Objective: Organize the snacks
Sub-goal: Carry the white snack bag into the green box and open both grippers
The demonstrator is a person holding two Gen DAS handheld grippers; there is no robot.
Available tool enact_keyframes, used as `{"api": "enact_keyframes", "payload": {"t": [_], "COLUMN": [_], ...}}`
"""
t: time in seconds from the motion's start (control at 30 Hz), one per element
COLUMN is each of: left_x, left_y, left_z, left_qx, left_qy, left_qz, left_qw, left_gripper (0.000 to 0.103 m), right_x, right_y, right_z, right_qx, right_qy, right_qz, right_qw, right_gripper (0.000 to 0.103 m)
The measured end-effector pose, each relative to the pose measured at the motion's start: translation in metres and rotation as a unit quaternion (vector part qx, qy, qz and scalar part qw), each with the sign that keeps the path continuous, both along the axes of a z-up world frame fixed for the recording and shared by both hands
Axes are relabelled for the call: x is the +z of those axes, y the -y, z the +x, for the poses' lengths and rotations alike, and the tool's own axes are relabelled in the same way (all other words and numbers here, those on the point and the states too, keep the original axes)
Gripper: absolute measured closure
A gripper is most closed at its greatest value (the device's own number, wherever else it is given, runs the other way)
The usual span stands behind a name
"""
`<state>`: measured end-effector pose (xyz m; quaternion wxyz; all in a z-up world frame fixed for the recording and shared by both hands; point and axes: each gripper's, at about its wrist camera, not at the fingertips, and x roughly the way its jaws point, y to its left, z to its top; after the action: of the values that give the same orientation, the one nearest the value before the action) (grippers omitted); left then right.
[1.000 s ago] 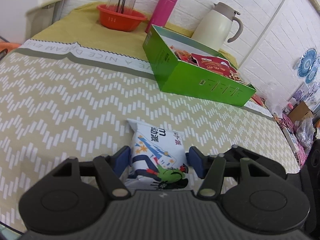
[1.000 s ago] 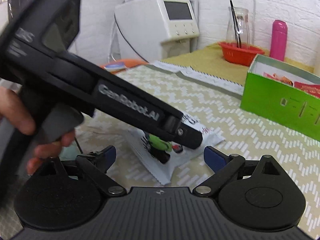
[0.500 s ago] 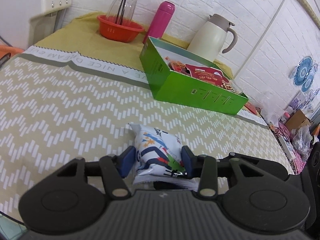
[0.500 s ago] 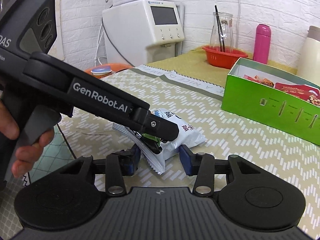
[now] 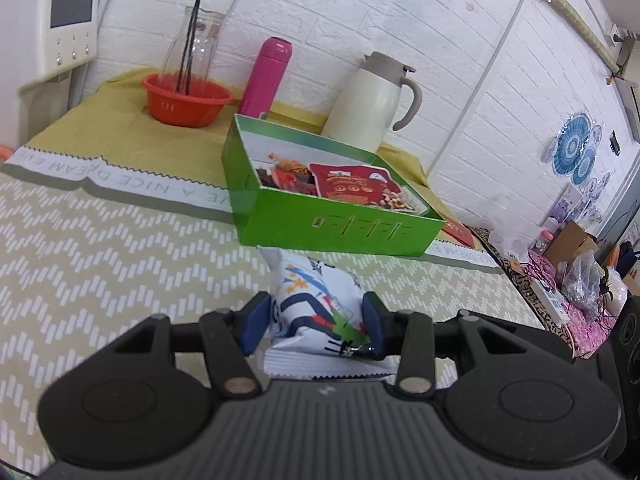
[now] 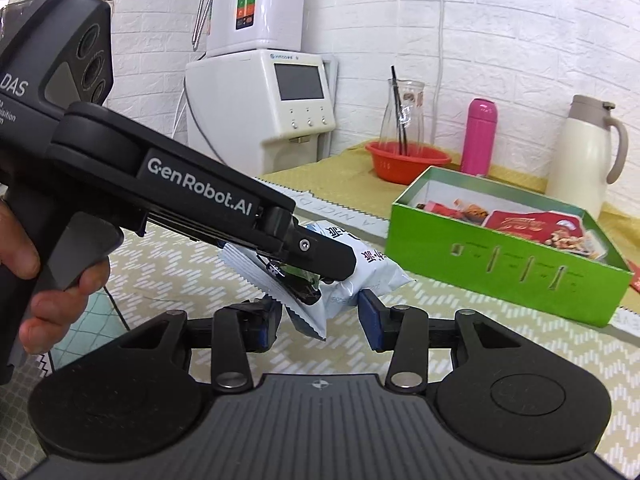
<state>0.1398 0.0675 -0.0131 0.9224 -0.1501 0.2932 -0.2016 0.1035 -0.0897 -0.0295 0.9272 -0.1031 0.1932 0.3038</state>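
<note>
A white snack bag [image 5: 316, 300] with blue print hangs just above the zigzag tablecloth [image 5: 100, 264], short of the green box [image 5: 340, 232]. My left gripper [image 5: 314, 326] is shut on it, blue pads squeezing both sides. In the right wrist view the same bag [image 6: 372, 272] is held from the left by that tool's black finger [image 6: 324, 258]. My right gripper [image 6: 320, 318] is also shut on the bag, at its lower crimped end. The green box [image 6: 500, 272] stands open, with red snack packs [image 5: 352, 186] inside.
Behind the box stand an orange bowl [image 5: 186, 100] holding a glass bottle, a pink flask [image 5: 266, 76] and a cream jug [image 5: 372, 100]. A white machine [image 6: 276, 112] sits at the table's far left end. A person's hand [image 6: 40, 288] grips the left tool.
Both grippers have closed on the bag, which lay on the cloth between open pads a second ago. It has since risen off the cloth, closer to the green box.
</note>
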Motion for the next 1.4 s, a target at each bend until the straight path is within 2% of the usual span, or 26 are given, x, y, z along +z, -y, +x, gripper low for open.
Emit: {"api": "enact_keyframes", "payload": {"t": [0.2,0.53,0.73,0.83,1.2,1.23,1.27,1.3,1.37,1.4], "left_x": [0.009,0.027,0.029,0.027,0.013,0.011,0.01,0.009,0.008,0.009], "left_y": [0.022,0.066,0.081,0.082,0.083,0.083,0.083,0.083,0.081,0.08], "left_z": [0.021,0.089,0.122,0.137,0.175,0.177,0.178,0.179,0.18,0.179], "left_qx": [-0.02,-0.042,-0.014,-0.007,0.013,0.012,0.011,0.012,0.018,0.023], "left_qy": [0.017,0.05,0.086,0.094,0.085,0.083,0.08,0.076,0.075,0.078], "left_qz": [-0.001,0.001,0.0,0.013,0.034,0.036,0.037,0.038,0.037,0.038], "left_qw": [0.9997,0.9979,0.9962,0.9955,0.9957,0.9958,0.996,0.9964,0.9963,0.9959], "left_gripper": [0.061,0.061,0.06,0.06,0.059,0.059,0.059,0.059,0.056,0.051], "right_x": [0.006,0.02,0.025,0.023,0.014,0.014,0.013,0.014,0.015,0.016], "right_y": [0.017,0.046,0.051,0.05,0.035,0.034,0.033,0.032,0.032,0.034], "right_z": [0.015,0.07,0.106,0.12,0.16,0.161,0.161,0.161,0.16,0.16], "right_qx": [-0.016,-0.059,-0.078,-0.084,-0.092,-0.092,-0.095,-0.102,-0.119,-0.123], "right_qy": [0.029,0.07,0.092,0.088,0.081,0.083,0.089,0.095,0.108,0.112], "right_qz": [-0.012,-0.019,-0.012,-0.004,-0.037,-0.04,-0.042,-0.046,-0.054,-0.056], "right_qw": [0.999,0.996,0.993,0.993,0.992,0.991,0.991,0.989,0.985,0.985], "right_gripper": [0.03,0.03,0.03,0.031,0.03,0.03,0.019,0.0,0.0,0.0]}}
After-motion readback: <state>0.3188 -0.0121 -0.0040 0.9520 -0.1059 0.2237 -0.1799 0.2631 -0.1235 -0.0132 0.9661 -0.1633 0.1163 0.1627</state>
